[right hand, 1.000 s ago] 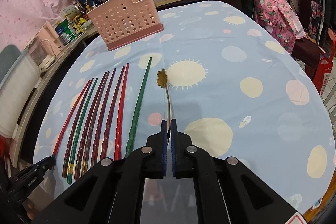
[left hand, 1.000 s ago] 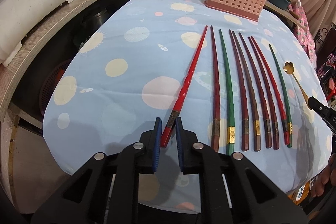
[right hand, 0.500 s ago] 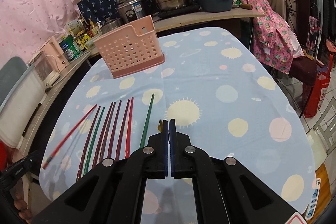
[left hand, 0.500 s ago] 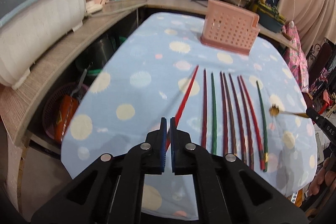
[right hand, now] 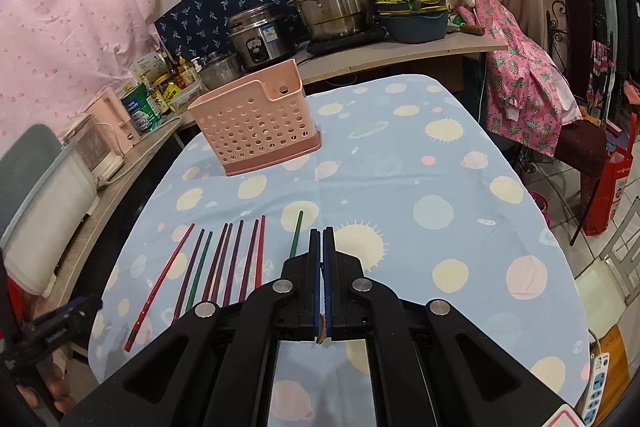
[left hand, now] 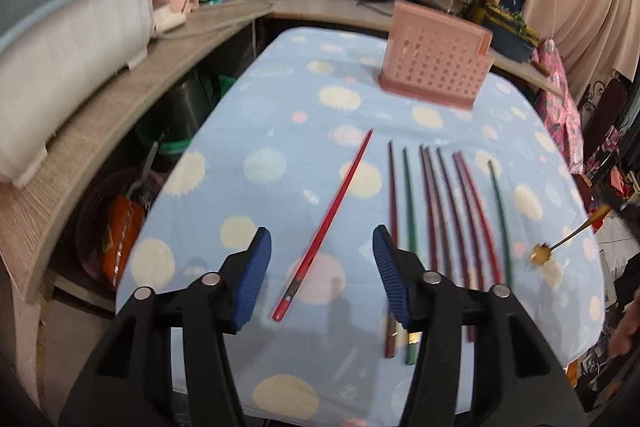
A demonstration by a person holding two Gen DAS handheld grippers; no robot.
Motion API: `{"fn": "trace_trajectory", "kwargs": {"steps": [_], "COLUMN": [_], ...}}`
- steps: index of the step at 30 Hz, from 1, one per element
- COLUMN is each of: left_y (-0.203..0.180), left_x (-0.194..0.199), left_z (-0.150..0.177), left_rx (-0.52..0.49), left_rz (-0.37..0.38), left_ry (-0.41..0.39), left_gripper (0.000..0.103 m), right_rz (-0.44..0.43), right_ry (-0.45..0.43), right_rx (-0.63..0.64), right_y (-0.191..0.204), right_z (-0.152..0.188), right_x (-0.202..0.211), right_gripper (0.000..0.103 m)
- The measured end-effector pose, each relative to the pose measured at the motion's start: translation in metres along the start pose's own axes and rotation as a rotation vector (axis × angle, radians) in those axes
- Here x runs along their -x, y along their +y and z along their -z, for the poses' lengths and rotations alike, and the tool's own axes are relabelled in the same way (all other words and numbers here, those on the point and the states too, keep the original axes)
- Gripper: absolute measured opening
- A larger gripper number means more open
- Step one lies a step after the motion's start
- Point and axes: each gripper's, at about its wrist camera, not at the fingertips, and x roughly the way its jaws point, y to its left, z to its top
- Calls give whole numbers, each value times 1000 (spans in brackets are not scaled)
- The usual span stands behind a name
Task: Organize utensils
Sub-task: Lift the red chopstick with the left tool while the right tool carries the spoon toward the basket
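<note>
1. Left tool: the jaws have just been opening and now stand apart. The bright red chopstick shows between them but lies flat on the desk, at the lower centre of the left wrist view, apart from both pads. Half a second ago the jaws were together over it. Judgement: this chopstick is released and still needs a regrasp.
2. Chopstick row: dark red and green sticks lie side by side, right of centre, untouched.
3. Right tool: jaws together, clamped on the gold spoon, which hangs above the desk at the right edge of the left wrist view; it lay on the cloth a second ago.
4. Pink holder: upright at upper centre, apparently empty, well apart from the utensils.
5. Obstructions: bare cloth lies between utensils and holder. Pots and bottles stand behind, off the desk.
</note>
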Motion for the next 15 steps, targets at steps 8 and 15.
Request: {"fn": "trace_trajectory", "kwargs": {"steps": [8,15], "left_y": [21,18], "left_x": [-46,-51], "left_z": [33,38], "left_rx": [29,-2], "left_rz": [4,24], "left_ry": [67,77], "left_gripper": [49,14], "right_rz": [-5,1], "right_ry": [-3,6], "right_rx": [18,16], "right_y": [11,14], "right_z": [3,4], "right_x": [4,3], "right_gripper": [2,2]}}
